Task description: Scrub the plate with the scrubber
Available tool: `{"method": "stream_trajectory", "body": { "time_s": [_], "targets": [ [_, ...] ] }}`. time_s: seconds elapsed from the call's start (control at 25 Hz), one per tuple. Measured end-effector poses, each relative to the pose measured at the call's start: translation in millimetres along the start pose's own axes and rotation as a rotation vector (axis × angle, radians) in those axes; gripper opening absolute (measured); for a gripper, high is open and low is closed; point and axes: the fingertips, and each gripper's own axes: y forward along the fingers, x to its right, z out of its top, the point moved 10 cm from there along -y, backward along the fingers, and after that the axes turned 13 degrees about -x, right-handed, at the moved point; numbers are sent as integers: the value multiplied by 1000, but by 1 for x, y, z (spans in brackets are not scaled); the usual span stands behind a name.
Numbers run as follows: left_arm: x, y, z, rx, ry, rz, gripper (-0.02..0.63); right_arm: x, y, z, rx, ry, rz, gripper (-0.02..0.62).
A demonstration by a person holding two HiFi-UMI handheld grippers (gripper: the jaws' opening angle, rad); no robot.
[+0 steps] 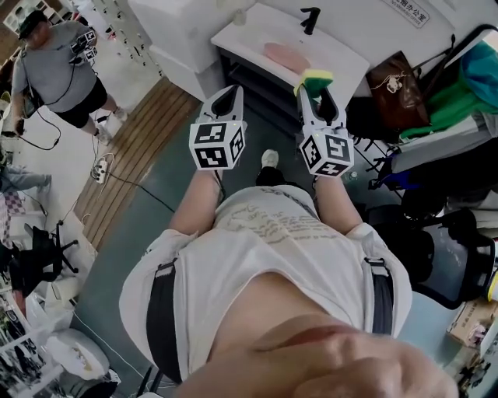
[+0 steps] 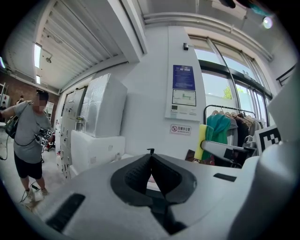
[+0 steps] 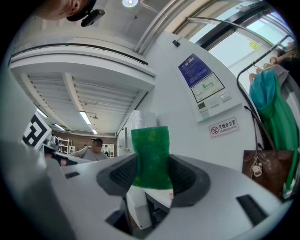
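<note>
A pink plate (image 1: 286, 56) lies on the white sink counter (image 1: 346, 66), ahead of both grippers and below a black faucet (image 1: 310, 19). My right gripper (image 1: 315, 87) is shut on the scrubber (image 1: 313, 77), a yellow sponge with a green pad; it stands upright between the jaws (image 3: 151, 157) in the right gripper view. It hangs in the air just short of the counter's near edge. My left gripper (image 1: 230, 93) is beside it on the left, jaws shut together (image 2: 151, 161) with nothing in them. The left gripper view catches the scrubber (image 2: 202, 140) from the side.
A person in a grey shirt (image 1: 58, 66) stands at the far left by cables on the floor. A brown bag (image 1: 398, 89) and hanging green clothes (image 1: 459, 101) are right of the counter. A black chair (image 1: 436, 249) stands at the right. White cabinets (image 2: 101, 124) line the wall.
</note>
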Motion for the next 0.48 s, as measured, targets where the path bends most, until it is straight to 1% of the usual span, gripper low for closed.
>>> {"method": "stream_trajectory", "body": {
  "time_s": [0.2, 0.48],
  "targets": [
    [-12, 44, 12, -15, 10, 9, 21, 23, 42, -3, -7, 8, 2, 209],
    [-30, 113, 38, -27, 13, 14, 21, 60, 108, 1, -27, 20, 2, 209]
  ]
}}
